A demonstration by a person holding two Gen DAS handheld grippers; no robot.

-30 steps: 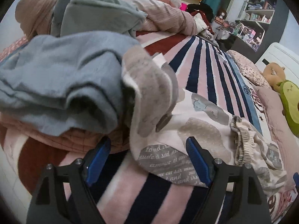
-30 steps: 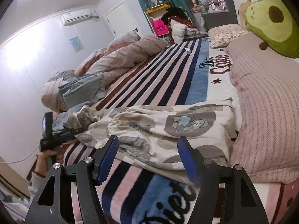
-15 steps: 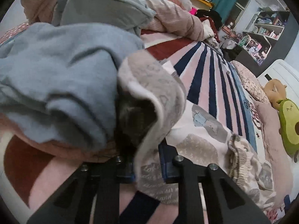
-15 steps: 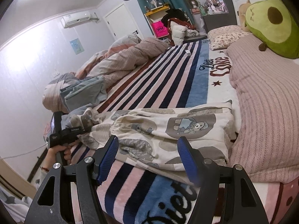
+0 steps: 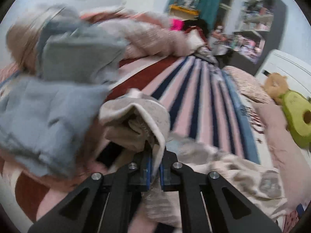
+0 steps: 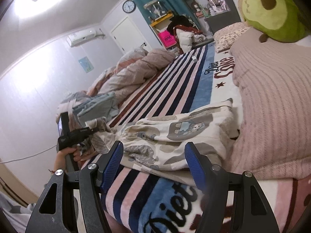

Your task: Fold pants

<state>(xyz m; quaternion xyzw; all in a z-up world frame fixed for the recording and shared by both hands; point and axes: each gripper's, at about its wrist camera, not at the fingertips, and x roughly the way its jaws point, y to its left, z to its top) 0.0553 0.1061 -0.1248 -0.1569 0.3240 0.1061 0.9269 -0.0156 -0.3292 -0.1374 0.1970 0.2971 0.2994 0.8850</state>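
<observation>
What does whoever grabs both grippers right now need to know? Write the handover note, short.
Left gripper: shut on the pants' leg end, lifted off the bed.
Right gripper: open, empty, hovering at the near edge of the pants.
Pants: spread across the striped blanket, beside the pink knit pillow.
Done: leg end gripped.
Left: probably carry that end over toward the other end, then smooth and finish folding.

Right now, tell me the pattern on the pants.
Cream pants with grey patches and cartoon bears, clearest in the right wrist view.
</observation>
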